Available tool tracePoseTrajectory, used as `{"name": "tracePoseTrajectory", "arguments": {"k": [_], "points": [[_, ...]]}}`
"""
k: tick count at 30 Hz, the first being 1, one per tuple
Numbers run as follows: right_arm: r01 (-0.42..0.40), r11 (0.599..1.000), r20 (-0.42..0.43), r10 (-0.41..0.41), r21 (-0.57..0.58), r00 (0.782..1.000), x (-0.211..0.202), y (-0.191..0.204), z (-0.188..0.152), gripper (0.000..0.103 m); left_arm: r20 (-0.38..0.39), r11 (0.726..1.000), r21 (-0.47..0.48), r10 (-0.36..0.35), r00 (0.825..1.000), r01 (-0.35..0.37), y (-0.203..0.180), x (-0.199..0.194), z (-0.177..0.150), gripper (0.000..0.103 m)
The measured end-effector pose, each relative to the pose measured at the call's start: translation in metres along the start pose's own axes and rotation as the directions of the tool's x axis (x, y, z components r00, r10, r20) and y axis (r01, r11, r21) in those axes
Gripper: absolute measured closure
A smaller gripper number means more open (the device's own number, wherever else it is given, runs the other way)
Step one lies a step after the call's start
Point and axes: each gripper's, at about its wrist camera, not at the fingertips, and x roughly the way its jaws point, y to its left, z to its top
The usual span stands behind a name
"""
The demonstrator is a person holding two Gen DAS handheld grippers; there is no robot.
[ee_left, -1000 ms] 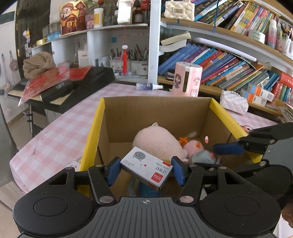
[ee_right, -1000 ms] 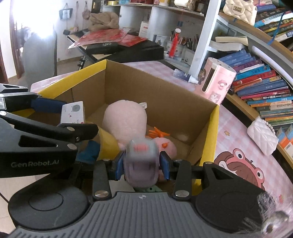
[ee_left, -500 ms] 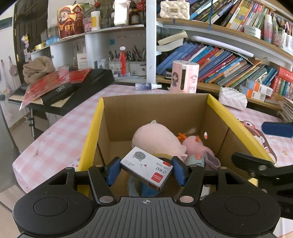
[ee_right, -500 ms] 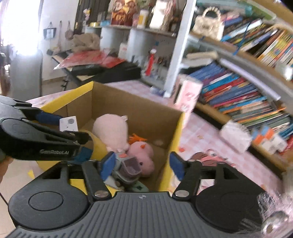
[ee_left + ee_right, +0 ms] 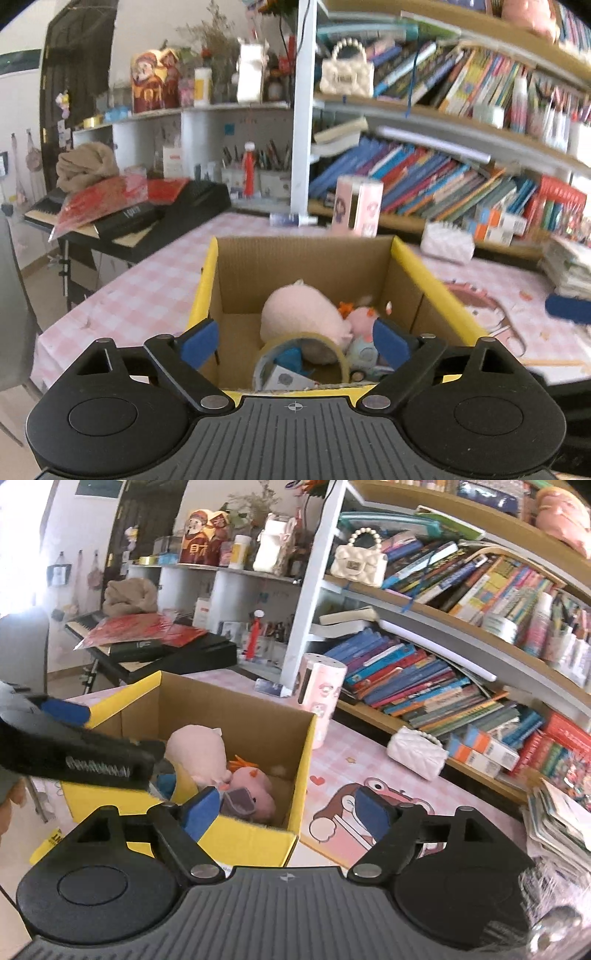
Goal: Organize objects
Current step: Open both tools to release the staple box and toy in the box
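Note:
A cardboard box with yellow flaps [image 5: 236, 280] [image 5: 301, 775] stands on the pink checked table. Inside lie a pale pink plush [image 5: 299, 314] [image 5: 195, 746], a smaller pink plush [image 5: 360, 319] [image 5: 255, 782], a tape roll [image 5: 306, 341], a small white card box [image 5: 286, 378] and a grey-purple toy [image 5: 238, 801]. My left gripper [image 5: 295, 345] is open and empty above the box's near edge. My right gripper [image 5: 288, 808] is open and empty over the box's right front corner. The left gripper also shows in the right wrist view [image 5: 74, 746].
A pink cylinder container [image 5: 356, 210] [image 5: 321, 701] and a white quilted purse [image 5: 448, 242] [image 5: 417, 753] stand behind the box. A frog picture mat [image 5: 369, 812] lies right of it. Bookshelves [image 5: 443, 686] line the back, a keyboard [image 5: 129, 218] sits left, and stacked papers [image 5: 557, 819] lie far right.
My left gripper has opened and the white card box has dropped into the cardboard box. My right gripper has let go of the grey-purple toy and drawn back to the right. Both have risen.

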Motion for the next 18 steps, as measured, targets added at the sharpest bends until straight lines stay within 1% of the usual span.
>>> {"name": "tracePoseTrajectory", "arguments": {"k": [4,5,6,8,12,15,18], "points": [[0.062,0.998,0.004,-0.062,0.028,0.998,-0.019,0.006,-0.008,0.014,0.016,1.0,-0.008,-0.011,1.0,0.011,0.001,-0.021,-0.002,0.006],[0.085,0.996,0.0,-0.085,0.042,0.996,-0.024,0.007,-0.01,0.009,0.013,1.0,-0.005,-0.011,1.0,0.011,0.0,-0.025,-0.005,0.006],[0.107,0.993,-0.003,-0.107,0.054,0.994,-0.028,0.007,-0.013,0.006,0.012,1.0,0.002,-0.008,1.0,0.008,0.0,-0.03,-0.007,0.005],[0.153,0.985,-0.015,-0.153,0.083,0.988,-0.036,0.009,-0.017,0.003,0.012,1.0,0.027,-0.007,1.0,0.006,-0.003,-0.041,-0.015,0.003],[0.209,0.964,-0.052,-0.203,0.162,0.978,-0.053,0.008,-0.026,0.0,0.015,0.997,0.074,-0.002,1.0,0.001,-0.007,-0.059,-0.03,0.001],[0.25,0.94,-0.099,-0.233,0.233,0.967,-0.063,0.007,-0.036,0.0,0.002,0.996,0.088,-0.01,1.0,0.01,-0.007,-0.071,-0.039,0.001],[0.291,0.905,-0.157,-0.253,0.311,0.955,-0.072,0.004,-0.048,0.0,-0.014,0.996,0.09,-0.023,1.0,0.024,-0.008,-0.081,-0.047,0.0]]}}
